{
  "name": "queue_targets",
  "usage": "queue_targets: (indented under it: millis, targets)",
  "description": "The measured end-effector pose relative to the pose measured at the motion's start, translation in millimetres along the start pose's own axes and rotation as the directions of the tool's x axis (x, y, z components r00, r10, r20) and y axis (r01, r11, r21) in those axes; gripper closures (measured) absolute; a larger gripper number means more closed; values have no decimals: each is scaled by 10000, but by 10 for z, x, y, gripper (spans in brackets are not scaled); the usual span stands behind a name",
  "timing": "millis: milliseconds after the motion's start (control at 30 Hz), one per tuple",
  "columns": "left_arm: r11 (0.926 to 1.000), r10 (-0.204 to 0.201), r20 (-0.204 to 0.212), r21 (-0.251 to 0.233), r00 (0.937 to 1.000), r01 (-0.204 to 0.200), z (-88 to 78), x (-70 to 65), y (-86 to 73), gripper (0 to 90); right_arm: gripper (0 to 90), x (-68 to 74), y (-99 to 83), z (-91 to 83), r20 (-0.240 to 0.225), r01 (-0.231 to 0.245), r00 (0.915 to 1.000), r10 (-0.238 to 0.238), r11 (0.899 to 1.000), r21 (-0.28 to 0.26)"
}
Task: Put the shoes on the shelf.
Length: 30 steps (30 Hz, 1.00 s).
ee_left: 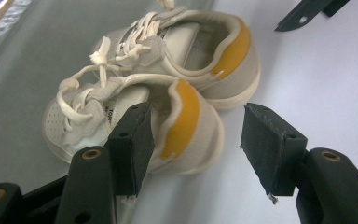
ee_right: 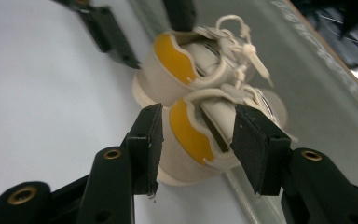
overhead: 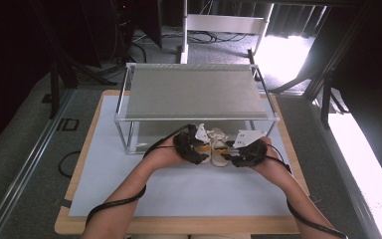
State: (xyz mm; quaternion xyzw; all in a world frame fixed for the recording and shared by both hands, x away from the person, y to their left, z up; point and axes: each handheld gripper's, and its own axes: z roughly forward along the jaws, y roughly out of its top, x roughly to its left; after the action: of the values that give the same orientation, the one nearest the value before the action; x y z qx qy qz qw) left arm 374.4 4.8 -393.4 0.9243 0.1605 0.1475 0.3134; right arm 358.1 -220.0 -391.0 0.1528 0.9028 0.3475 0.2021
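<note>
A pair of small cream shoes with yellow heel tabs stands side by side at the front edge of a metal rack's lower level, heels toward me. My left gripper (overhead: 191,147) is open behind the left shoe (overhead: 203,144). In the left gripper view the gripper (ee_left: 196,116) has that shoe's heel (ee_left: 186,130) between its jaws, with a wide gap on the right. My right gripper (overhead: 238,152) is open too. In the right gripper view its jaws (ee_right: 198,112) stand on either side of the right shoe's heel (ee_right: 191,135) without pressing it.
The rack (overhead: 194,92) has a grey top shelf on thin metal posts, directly above the shoes. It stands on a white mat (overhead: 179,189) that covers a wooden table (overhead: 62,224). Cables trail from both grippers along my forearms.
</note>
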Motion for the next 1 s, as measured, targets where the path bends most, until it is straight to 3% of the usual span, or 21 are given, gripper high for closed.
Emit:
queue_targets:
  millis: [100,267,333,567,800,1000]
  targets:
    - [9993,-349,-170,-145,9992,347,-22,-87,-28,426,538,58,-71,-11,265,-395,9989,399,9991,-146]
    - [9983,-553,-288,-174,9981,548,-4,-215,-76,426,538,131,-205,0,386,-1218,9917,1223,9924,-166]
    - [9968,-765,-258,-260,9967,759,3,-255,-93,427,543,158,-259,11,465,-1526,9871,1532,9882,-151]
    - [9958,-903,-244,-141,9956,899,94,-361,-145,428,545,241,-397,82,925,-2359,9674,2358,9717,-95]
    - [9948,-1017,-227,-15,9946,1017,227,-384,-163,428,557,225,-396,212,1032,-2627,9598,2611,9649,22]
    - [9942,-1077,-181,-98,9940,1075,237,-355,-156,432,532,172,-374,258,1106,-3071,9451,3074,9515,-197]
